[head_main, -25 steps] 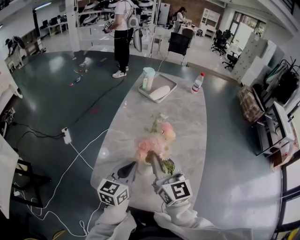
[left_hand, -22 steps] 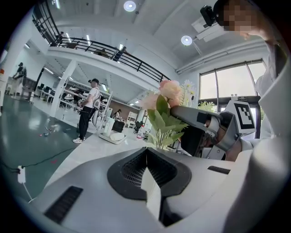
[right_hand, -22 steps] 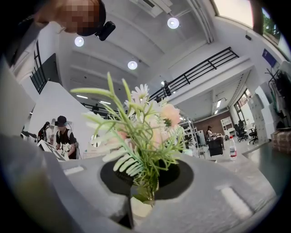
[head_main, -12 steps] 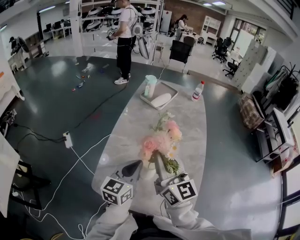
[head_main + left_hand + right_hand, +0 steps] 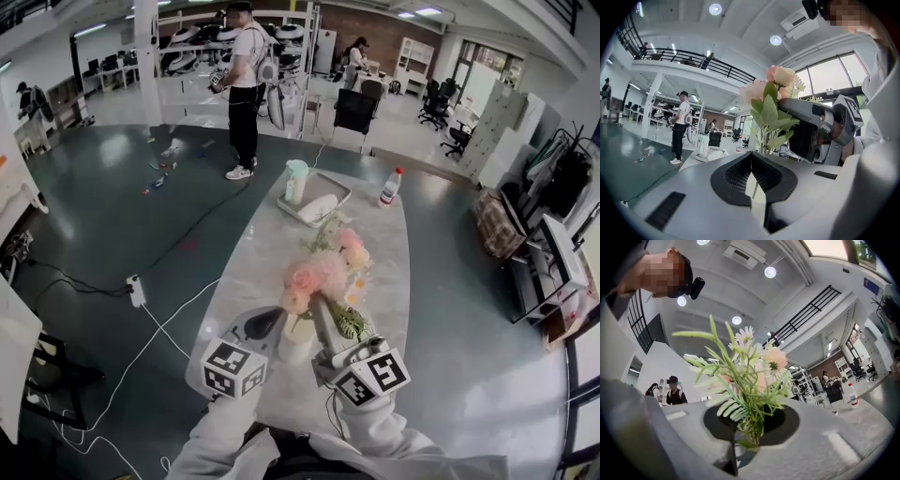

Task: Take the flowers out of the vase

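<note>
Both grippers have risen over the last second, and the flowers [image 5: 323, 272] and vase [image 5: 298, 343] have come up with them, seemingly clear of the table [image 5: 380, 234]. The right gripper [image 5: 742, 446] is nearly closed and clamps the green stems, with the blooms just above its jaws. The left gripper [image 5: 753, 186] pinches the cream vase, the stems rising just beyond its tips. Because both rose together, the stems probably still sit in the vase.

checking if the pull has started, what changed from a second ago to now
The left gripper and the right gripper both rose a little, and the vase and flowers seem to have come up with them. Nothing was let go: left stays shut on the vase, right on the flowers, which are apparently still inside. The bottle on the table stayed put.
</note>
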`<state>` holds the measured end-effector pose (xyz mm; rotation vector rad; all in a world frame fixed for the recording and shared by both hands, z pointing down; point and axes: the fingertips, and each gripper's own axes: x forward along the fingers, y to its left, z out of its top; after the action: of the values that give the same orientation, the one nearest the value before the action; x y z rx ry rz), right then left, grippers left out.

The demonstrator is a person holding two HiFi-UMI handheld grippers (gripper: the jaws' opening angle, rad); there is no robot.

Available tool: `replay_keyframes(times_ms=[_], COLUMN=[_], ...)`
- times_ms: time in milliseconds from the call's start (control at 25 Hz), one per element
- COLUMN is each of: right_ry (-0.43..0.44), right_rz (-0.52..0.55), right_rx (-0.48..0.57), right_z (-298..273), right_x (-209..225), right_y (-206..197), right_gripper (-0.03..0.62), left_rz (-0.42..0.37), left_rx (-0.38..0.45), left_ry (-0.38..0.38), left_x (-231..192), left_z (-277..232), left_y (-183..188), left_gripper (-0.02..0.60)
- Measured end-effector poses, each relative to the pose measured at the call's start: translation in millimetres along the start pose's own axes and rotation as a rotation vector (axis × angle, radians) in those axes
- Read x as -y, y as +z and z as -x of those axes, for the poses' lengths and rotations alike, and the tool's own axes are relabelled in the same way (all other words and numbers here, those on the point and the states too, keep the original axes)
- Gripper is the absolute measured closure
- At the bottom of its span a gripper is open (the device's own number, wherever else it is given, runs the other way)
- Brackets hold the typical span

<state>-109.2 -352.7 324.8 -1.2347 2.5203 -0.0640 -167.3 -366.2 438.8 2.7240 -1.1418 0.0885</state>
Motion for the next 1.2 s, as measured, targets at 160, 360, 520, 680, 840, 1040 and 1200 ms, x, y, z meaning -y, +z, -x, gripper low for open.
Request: replay_keyframes(times_ms=[160, 360, 520, 680, 840, 1040, 1200], right_ry=[0.011, 0.028, -0.003, -0.037, -0.097, -0.196, -0.271], right_rz=[-0.019, 0.018, 0.015, 0.032, 0.062, 0.089, 0.085], right_rx=[0.038, 0.088, 0.164, 0.244, 0.274, 0.276, 0.252], right_z=[-1, -3, 6, 18, 37, 67, 90], right_x=[2, 0, 2, 5, 18, 45, 64], right_y=[22, 55, 84, 105, 119, 126, 120], right_gripper=[0.523, 0.523, 0.523, 0.523, 0.523, 0.522, 0.522], left_rz=[-0.069, -0.160, -0.184, -0.189, -0.179, -0.158, -0.139], left_rx=[0.047, 0.097, 0.165, 0.199, 0.242, 0.239, 0.230], left_ry=[-0.024, -0.055, -0.061, -0.092, -0.148, -0.233, -0.303], left_x=[5, 15, 22, 34, 58, 90, 117], left_z=[-7, -15, -9, -10, -17, -36, -48], left_y=[29, 68, 91, 97, 103, 98, 87], left_gripper=[0.579, 0.578, 0.579, 0.578, 0.579, 0.578, 0.580])
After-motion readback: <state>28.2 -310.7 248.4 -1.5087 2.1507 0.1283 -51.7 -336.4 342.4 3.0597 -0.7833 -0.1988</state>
